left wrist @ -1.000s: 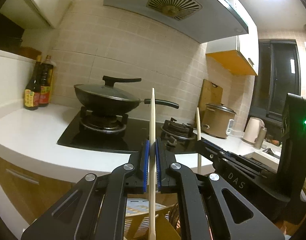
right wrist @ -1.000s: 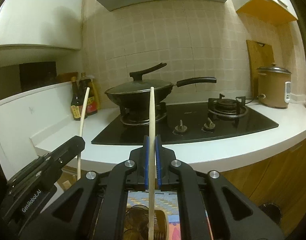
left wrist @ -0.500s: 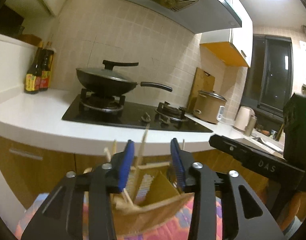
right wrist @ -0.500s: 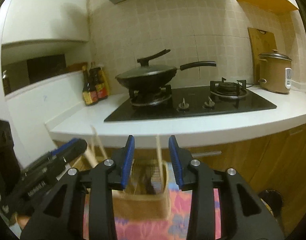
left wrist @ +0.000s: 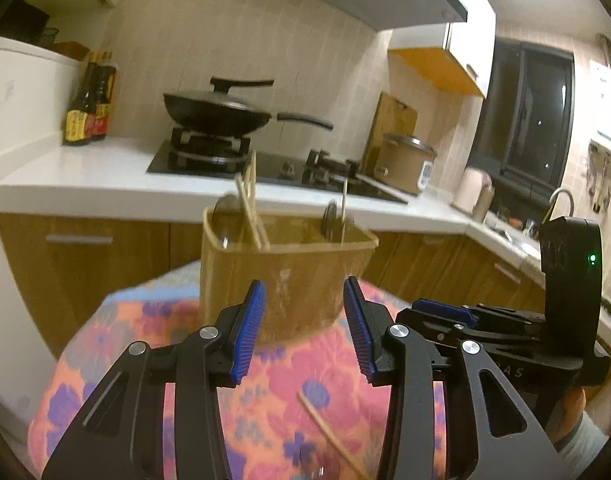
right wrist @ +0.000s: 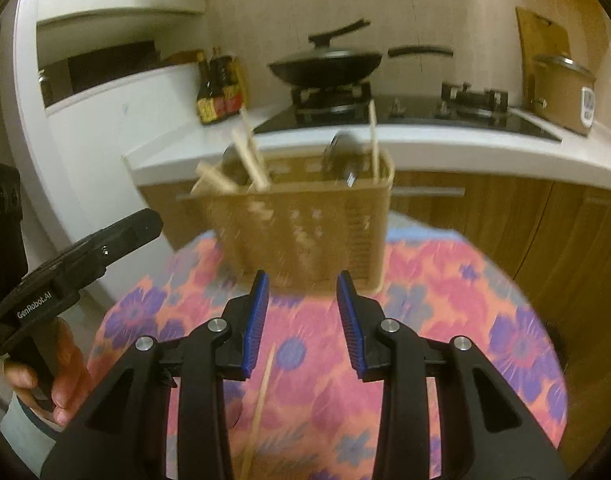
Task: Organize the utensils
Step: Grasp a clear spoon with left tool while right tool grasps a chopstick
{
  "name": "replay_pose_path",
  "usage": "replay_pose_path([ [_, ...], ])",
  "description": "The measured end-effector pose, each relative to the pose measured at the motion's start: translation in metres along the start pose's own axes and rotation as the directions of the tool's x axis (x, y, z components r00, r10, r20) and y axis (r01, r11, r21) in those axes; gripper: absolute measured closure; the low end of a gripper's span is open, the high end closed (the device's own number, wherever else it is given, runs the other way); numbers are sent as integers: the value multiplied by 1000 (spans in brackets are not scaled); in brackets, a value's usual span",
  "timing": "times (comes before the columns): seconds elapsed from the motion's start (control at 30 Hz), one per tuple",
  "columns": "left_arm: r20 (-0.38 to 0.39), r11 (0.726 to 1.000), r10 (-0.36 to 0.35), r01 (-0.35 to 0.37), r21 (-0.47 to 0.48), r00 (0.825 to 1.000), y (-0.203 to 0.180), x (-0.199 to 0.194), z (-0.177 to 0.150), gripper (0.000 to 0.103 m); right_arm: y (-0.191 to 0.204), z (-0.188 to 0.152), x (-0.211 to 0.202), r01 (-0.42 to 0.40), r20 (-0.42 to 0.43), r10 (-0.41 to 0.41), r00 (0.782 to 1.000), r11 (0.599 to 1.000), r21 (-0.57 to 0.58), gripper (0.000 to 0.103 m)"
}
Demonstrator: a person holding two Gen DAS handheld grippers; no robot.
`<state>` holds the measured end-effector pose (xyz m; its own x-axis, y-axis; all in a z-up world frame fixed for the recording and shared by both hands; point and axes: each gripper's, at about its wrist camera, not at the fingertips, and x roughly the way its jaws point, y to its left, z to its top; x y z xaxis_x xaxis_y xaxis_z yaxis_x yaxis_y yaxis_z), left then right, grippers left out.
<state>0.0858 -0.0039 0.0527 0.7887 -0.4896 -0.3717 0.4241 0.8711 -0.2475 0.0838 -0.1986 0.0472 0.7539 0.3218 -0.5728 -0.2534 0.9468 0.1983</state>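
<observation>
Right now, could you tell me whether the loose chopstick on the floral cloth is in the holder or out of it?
Out: the loose chopstick lies flat on the floral cloth, in front of the holder.

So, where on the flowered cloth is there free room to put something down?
Bare cloth lies right of the loose chopstick, in front of the utensil basket. Another free patch sits at the cloth's left edge. The basket itself is crowded with chopsticks and spoons.

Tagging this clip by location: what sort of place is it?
A home kitchen: a lidded wok on a gas hob, a rice cooker on the white counter, sauce bottles beside the stove.
</observation>
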Motion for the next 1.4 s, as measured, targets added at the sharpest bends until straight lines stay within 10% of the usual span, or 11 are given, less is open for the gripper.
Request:
replay_pose_path([
  [0.67,-283,991,43,-76,-107,958,13,1,-96,61,31,-120,19,12,-276,5,961,998,59,71],
  [1.07,-412,993,54,-93,-75,910,-2,17,-122,60,54,-136,13,92,-274,-120,954,989,-113,89],
  [1.4,-444,991,136,-117,69,885,-32,30,-127,53,25,-132,0,129,-270,-133,954,991,-33,99],
])
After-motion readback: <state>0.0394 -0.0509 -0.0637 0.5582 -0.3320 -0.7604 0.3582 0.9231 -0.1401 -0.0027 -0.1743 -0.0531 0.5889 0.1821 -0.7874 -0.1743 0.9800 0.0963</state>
